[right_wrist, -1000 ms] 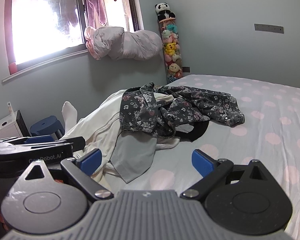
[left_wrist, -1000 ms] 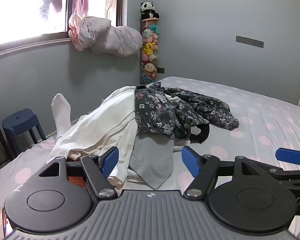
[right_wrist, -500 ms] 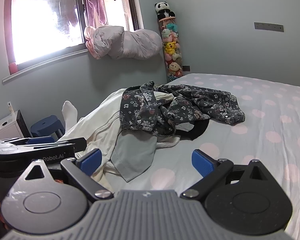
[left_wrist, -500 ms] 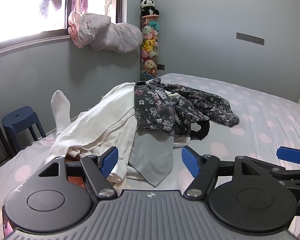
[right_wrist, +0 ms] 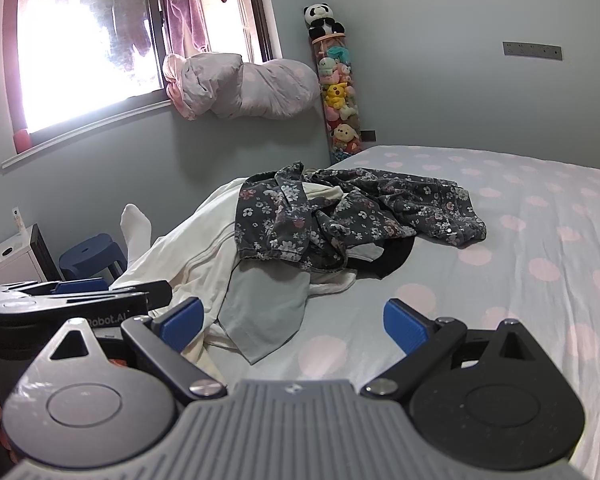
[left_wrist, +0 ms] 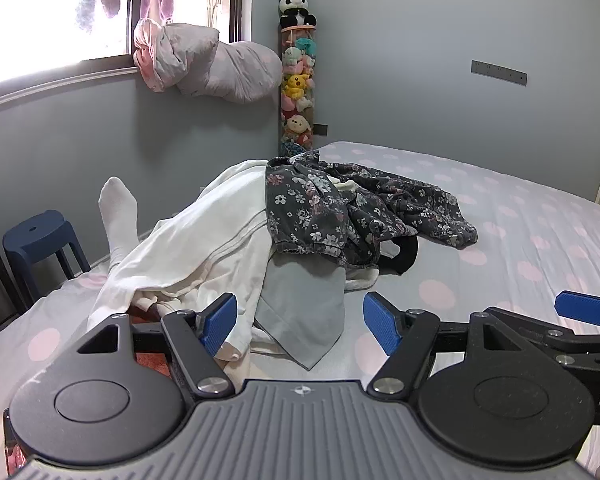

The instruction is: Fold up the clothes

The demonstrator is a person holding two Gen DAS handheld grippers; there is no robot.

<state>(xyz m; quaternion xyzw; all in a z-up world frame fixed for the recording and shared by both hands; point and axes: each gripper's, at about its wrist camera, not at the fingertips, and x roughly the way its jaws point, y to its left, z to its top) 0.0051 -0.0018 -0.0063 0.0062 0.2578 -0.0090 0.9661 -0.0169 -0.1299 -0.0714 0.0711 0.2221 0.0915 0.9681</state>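
Note:
A heap of clothes lies on the bed: a dark floral garment [left_wrist: 340, 212] [right_wrist: 340, 216] on top, a white garment [left_wrist: 204, 240] [right_wrist: 192, 248] to its left, a grey piece [left_wrist: 304, 312] [right_wrist: 264, 308] at the front and a black item [left_wrist: 404, 256] [right_wrist: 392, 258] underneath. A white sock [left_wrist: 118, 208] [right_wrist: 136, 228] sticks up at the left. My left gripper [left_wrist: 300, 324] is open, held just short of the grey piece. My right gripper [right_wrist: 294, 322] is open too, beside the left one, nothing between its fingers.
The bed [left_wrist: 520, 240] [right_wrist: 540, 240] has a grey sheet with pink dots, free at the right. A blue stool [left_wrist: 40, 240] [right_wrist: 92, 256] stands by the left bed edge. A bundled duvet [left_wrist: 208, 64] hangs at the window; a tube of plush toys [left_wrist: 296, 80] stands in the corner.
Both grippers have risen and tilted slightly, so the heap sits a little lower in view. Both stay open; the clothes have not moved.

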